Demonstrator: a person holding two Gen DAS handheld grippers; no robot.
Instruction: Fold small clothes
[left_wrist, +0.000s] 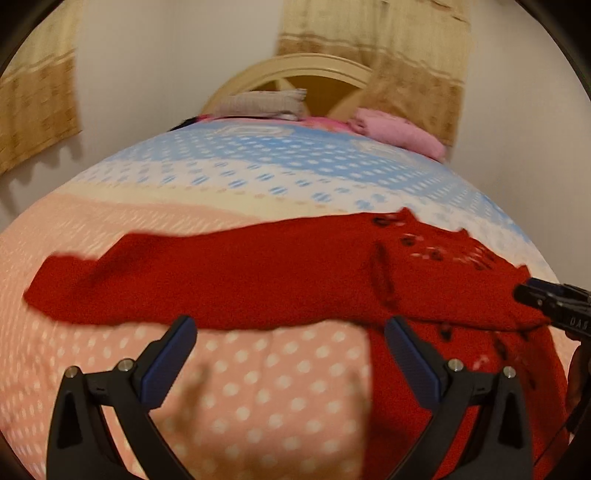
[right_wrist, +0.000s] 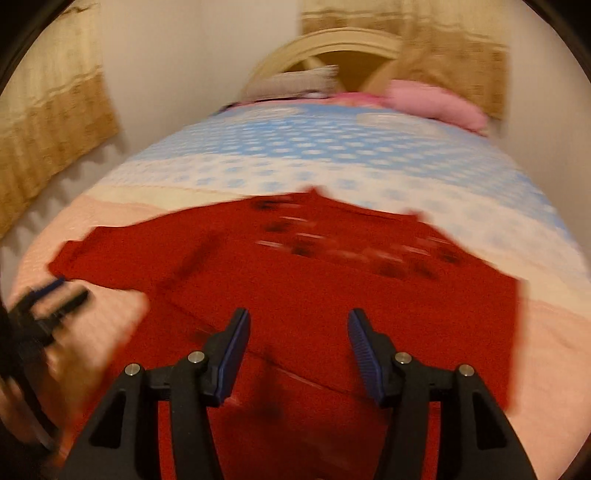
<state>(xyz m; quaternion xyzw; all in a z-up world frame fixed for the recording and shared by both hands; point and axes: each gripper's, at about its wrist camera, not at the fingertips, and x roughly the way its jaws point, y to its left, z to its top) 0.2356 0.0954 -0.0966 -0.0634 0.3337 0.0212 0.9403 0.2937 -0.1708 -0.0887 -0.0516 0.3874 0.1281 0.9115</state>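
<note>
A sweater (left_wrist: 258, 273) lies spread across the near part of the bed (left_wrist: 258, 177). Folded clothes (left_wrist: 262, 103) and a pillow (left_wrist: 399, 133) rest at the far end, before the headboard (left_wrist: 295, 66); curtains (left_wrist: 37, 103) hang on both sides.

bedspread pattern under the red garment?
Pink bedspread with white dots, turning blue farther back; clearest in left wrist view.

L gripper (left_wrist: 290, 330) open over red garment (left_wrist: 258, 277), R gripper (left_wrist: 524, 293) at edge
</note>
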